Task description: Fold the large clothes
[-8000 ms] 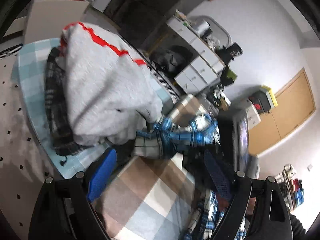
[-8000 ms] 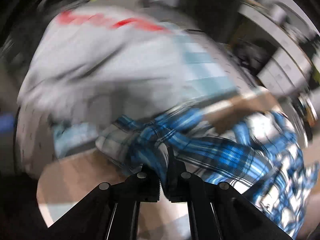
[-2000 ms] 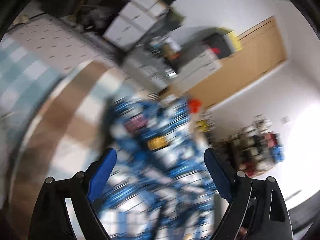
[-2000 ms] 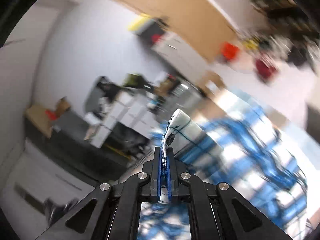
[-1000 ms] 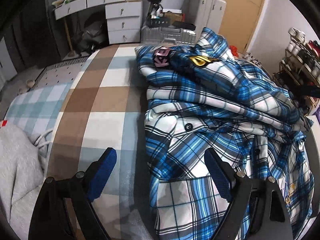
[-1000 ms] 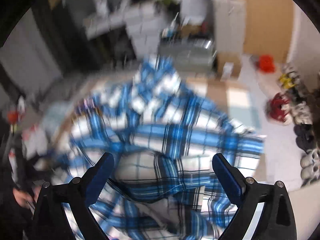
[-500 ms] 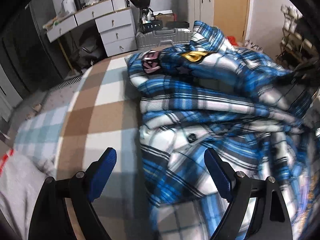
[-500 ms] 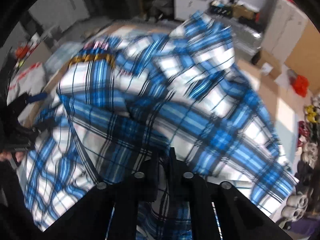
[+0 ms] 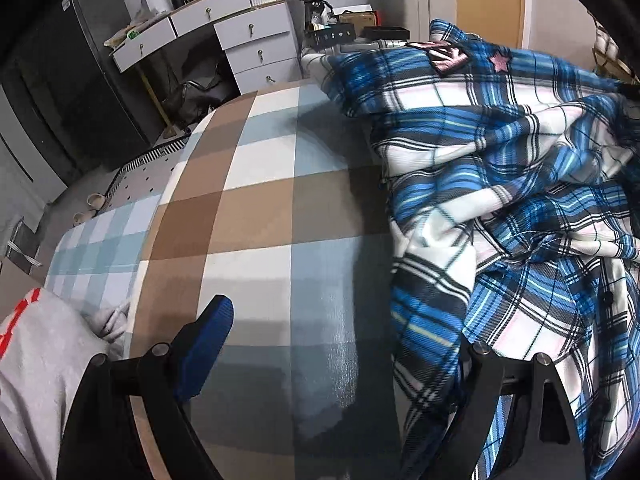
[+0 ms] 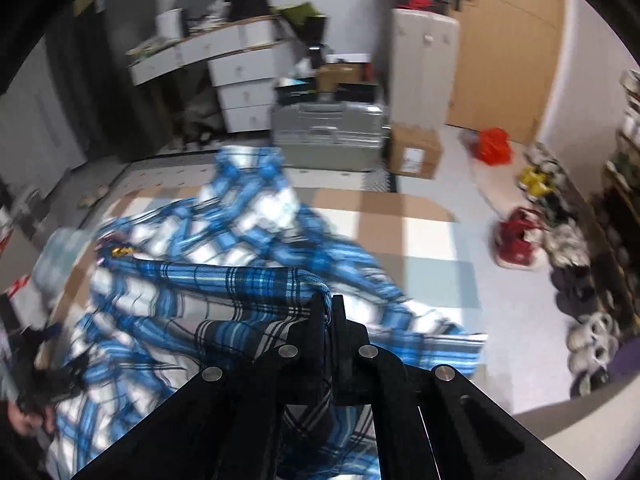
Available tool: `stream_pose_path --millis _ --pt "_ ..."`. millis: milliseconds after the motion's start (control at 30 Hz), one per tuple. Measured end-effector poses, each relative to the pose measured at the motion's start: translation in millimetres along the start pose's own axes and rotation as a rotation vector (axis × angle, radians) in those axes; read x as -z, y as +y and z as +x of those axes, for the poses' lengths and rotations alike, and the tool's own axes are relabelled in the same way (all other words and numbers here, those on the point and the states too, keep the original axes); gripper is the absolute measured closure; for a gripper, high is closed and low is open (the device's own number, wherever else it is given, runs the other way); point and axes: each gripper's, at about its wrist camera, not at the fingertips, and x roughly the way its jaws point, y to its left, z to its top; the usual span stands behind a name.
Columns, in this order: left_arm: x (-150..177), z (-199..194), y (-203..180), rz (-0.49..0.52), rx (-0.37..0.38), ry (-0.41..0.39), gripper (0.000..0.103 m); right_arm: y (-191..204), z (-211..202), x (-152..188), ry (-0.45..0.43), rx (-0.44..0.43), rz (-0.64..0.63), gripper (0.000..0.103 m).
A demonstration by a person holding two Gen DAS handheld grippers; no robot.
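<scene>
The blue plaid shirt (image 9: 500,184) lies rumpled on the right side of the checked bed (image 9: 260,208). The right claw (image 10: 331,312) is clamped on a fold of it, the cloth pulled taut from the heap. The left claw (image 9: 340,344) hangs wide open, its right finger hidden under the shirt's edge. A grey garment (image 9: 36,352) lies at the left.
</scene>
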Motion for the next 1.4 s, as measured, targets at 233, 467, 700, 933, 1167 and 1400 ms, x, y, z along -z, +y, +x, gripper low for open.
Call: stream_pose_path --millis 233,467,700,933,1167,1400 --pt "5.0 -2.7 -0.3 0.051 -0.100 0.000 0.016 -0.6 35.3 11.7 0.121 0.074 -0.073 0.096" --pt "13.0 -4.2 24.8 -0.068 -0.062 0.019 0.015 -43.4 -31.4 45.0 -0.058 -0.118 0.217 0.001" --pt "7.6 -26.6 19.9 -0.093 -0.069 -0.039 0.015 -59.6 -8.5 93.3 0.178 -0.372 0.445 0.002" --pt "7.9 -59.2 17.5 -0.146 0.020 -0.102 0.015 -57.0 20.3 98.0 0.251 -0.430 0.535 0.092" --pt "-11.9 -53.5 1.4 -0.071 -0.072 -0.162 0.015 -18.2 -10.2 78.1 0.148 -0.353 0.322 0.098" --pt "-4.0 1.9 18.7 -0.091 -0.139 -0.034 0.015 -25.9 -74.6 56.2 -0.147 -0.152 0.217 0.099"
